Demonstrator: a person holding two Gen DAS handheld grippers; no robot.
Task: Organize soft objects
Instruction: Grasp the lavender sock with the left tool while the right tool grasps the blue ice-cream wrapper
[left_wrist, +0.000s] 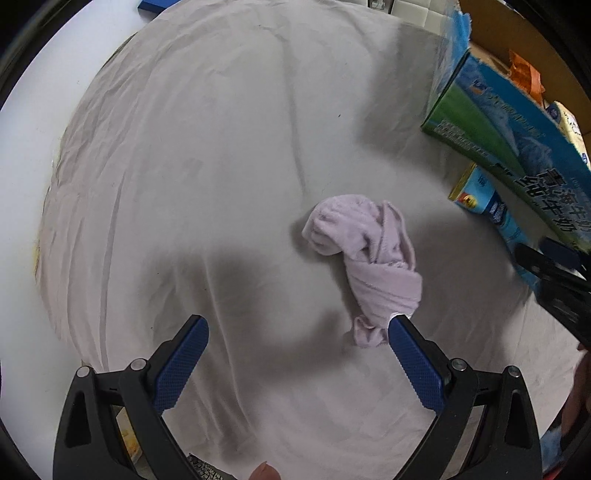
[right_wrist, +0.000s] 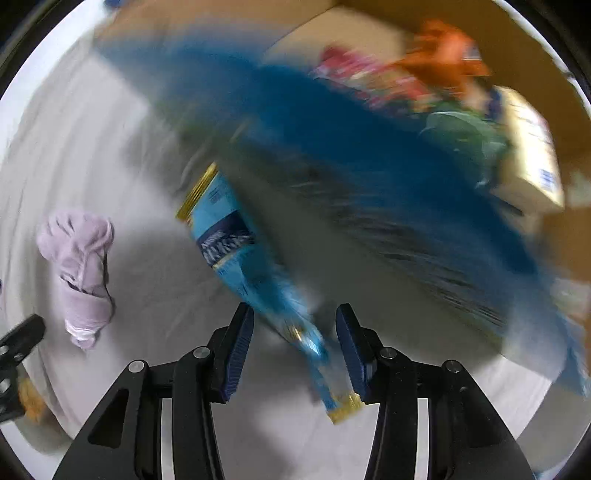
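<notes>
My left fingers (left_wrist: 297, 328) are spread wide with nothing between them, hovering over the pale sheet (left_wrist: 207, 155) that covers the bench. The blue pad of one finger (left_wrist: 413, 360) sits right against the lower end of the lilac cloth (left_wrist: 364, 258), which lies twisted and bunched on the sheet; I cannot tell if the pad actually touches it. The cloth is outside the gap of those fingers, off to the right of it.

My right fingers (right_wrist: 295, 332) are also parted, less widely, and they grip nothing. A light blue packet (right_wrist: 236, 243) with gold ends lies flat on the sheet and runs down through their gap, closer to the right pad; whether that pad touches it is unclear. From this side the lilac cloth shows well off to the left, apart from the packet.

Behind the packet stands a blue and green carton (left_wrist: 491, 125) with printed lettering, badly smeared in the right wrist view. Beyond it is an open cardboard box (right_wrist: 524, 44) holding an orange item (right_wrist: 443, 48), a cream box (right_wrist: 532, 147) and other blurred things.
</notes>
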